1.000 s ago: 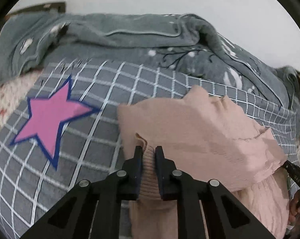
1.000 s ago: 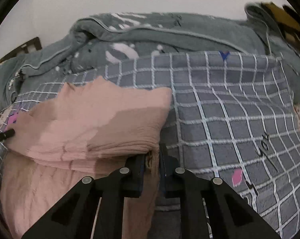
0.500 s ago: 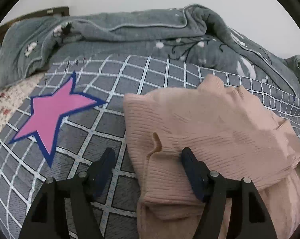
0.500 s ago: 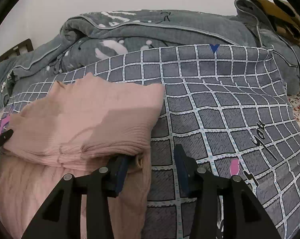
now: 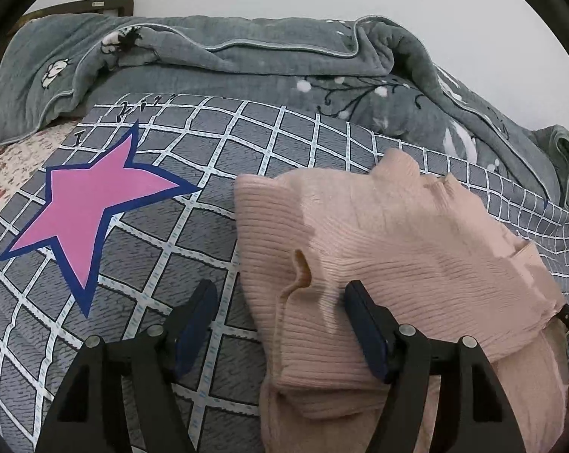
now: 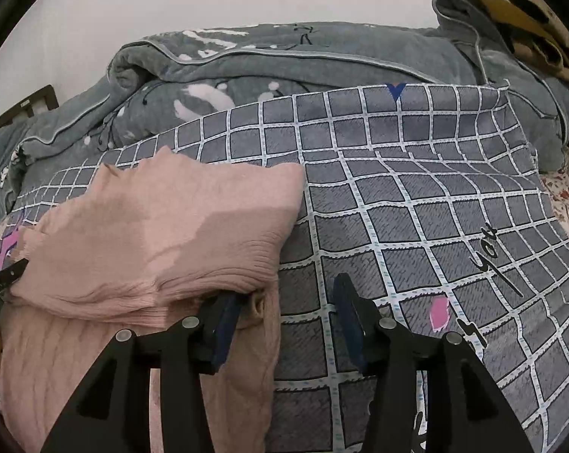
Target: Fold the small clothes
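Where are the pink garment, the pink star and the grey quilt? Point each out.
pink garment [image 5: 397, 241], left wrist view, ribbed top layer.
pink star [image 5: 92, 204], left wrist view, star's centre.
grey quilt [image 6: 322, 60], right wrist view, rumpled upper fold.

Your left wrist view looks down close from the left; your right from the right; both share the pink garment [image 5: 397, 249] [image 6: 163, 234].

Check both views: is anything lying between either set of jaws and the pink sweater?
Nothing visible does. The left gripper is open, straddling the pink sweater at its folded edge; the right gripper is opening at the other edge. Only the checked blanket lies beneath.
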Demonstrator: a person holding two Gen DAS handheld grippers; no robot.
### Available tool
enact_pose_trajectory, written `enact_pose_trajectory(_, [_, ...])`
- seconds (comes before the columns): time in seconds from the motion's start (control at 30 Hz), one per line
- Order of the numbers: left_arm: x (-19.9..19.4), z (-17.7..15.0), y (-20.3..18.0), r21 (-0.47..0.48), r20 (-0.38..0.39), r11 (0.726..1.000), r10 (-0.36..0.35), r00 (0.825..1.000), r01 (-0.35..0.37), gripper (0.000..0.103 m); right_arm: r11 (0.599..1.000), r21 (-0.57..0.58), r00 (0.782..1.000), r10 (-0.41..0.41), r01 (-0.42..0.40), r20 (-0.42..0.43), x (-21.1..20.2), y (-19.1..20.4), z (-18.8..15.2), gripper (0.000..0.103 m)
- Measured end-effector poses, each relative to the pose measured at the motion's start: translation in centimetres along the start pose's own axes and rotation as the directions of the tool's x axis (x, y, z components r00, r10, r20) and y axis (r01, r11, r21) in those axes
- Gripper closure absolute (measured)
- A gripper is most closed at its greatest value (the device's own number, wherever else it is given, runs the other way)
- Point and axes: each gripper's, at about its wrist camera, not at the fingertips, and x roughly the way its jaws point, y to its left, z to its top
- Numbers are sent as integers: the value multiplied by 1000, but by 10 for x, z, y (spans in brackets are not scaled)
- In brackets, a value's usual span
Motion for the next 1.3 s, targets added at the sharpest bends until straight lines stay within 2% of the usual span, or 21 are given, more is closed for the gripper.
enact_pose_trajectory(0.33, [0, 0, -1, 1, 0, 1000, 1, 1000, -1, 34, 1000, -4, 1000, -9, 9, 12, -2, 1, 0, 54])
enact_pose_trajectory(0.73, [-1, 0, 0, 0, -1, 1000, -1, 1000, 1, 34, 999, -18, 996, -37, 39, 81, -14, 5, 0, 54])
enact_pose_trajectory(1.3, [-3, 2, -1, -2, -1, 1000, -4, 1000, 4, 35, 998, -43, 994, -50, 54, 96, -17, 9, -1, 53])
